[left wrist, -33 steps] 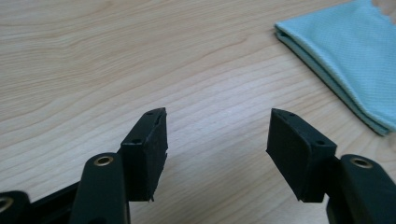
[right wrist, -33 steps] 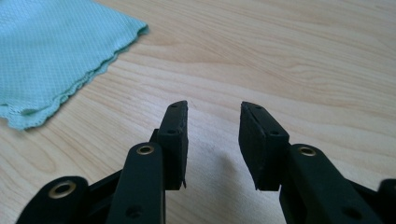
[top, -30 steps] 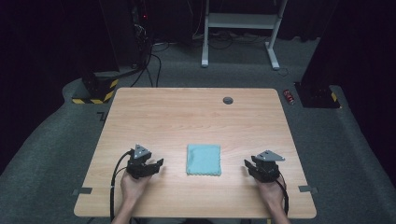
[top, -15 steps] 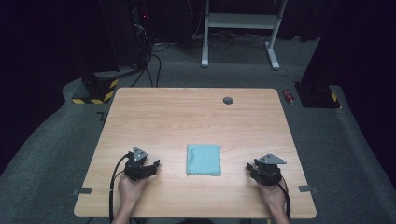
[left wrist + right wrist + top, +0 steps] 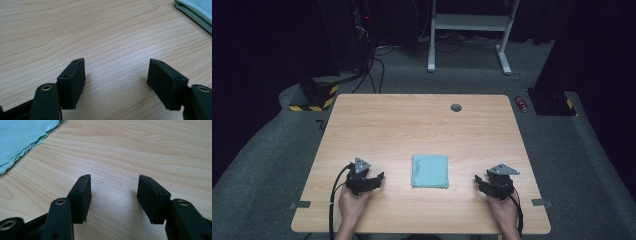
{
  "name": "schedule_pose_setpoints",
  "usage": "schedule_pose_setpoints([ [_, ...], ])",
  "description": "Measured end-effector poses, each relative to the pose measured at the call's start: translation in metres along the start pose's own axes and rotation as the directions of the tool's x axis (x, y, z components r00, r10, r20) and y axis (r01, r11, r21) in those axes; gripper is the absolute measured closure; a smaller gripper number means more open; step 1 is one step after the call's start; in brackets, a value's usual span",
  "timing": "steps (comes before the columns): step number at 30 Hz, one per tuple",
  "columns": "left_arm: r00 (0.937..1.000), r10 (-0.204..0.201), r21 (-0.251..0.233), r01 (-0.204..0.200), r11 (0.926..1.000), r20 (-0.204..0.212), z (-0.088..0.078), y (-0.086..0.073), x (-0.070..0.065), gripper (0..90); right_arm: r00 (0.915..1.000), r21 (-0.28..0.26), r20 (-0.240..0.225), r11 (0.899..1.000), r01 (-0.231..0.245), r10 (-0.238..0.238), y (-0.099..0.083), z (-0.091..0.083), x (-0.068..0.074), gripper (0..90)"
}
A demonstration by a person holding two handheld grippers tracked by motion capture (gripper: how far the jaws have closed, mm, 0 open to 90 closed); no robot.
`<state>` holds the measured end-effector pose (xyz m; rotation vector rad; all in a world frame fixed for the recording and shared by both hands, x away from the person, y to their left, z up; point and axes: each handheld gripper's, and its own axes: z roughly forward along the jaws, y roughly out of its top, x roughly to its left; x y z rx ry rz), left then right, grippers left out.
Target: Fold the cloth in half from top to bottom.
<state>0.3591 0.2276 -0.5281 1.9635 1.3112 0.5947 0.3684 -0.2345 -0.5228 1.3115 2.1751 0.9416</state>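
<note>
Both claws released beside the folded cloth, ready for a pickup.

The light blue cloth lay at the lower centre of the tabletop, between the left claw and the right claw, touched by neither. Both claws' jaws had just been opening, nothing between them. A clean grasp would be served best if opposite cloth edges were approached low and pinched evenly.

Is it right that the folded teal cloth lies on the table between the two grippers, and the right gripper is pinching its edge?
Not quite. The cloth does lie between the left gripper and right gripper, but the right gripper view shows those jaws open over bare table, apart from the cloth.
</note>
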Motion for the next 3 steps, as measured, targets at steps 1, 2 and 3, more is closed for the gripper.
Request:
schedule_pose_setpoints([
  [1,1.0,0.0,0.0,0.0,1.0,0.0,0.0,0.0,0.0,30.8,1.0,0.0,0.0,1.0,0.0,0.0,0.0,0.0,0.0,45.1],
  [2,1.0,0.0,0.0,0.0,1.0,0.0,0.0,0.0,0.0,30.7,1.0,0.0,0.0,1.0,0.0,0.0,0.0,0.0,0.0,45.1],
  [3,1.0,0.0,0.0,0.0,1.0,0.0,0.0,0.0,0.0,30.7,1.0,0.0,0.0,1.0,0.0,0.0,0.0,0.0,0.0,45.1],
])
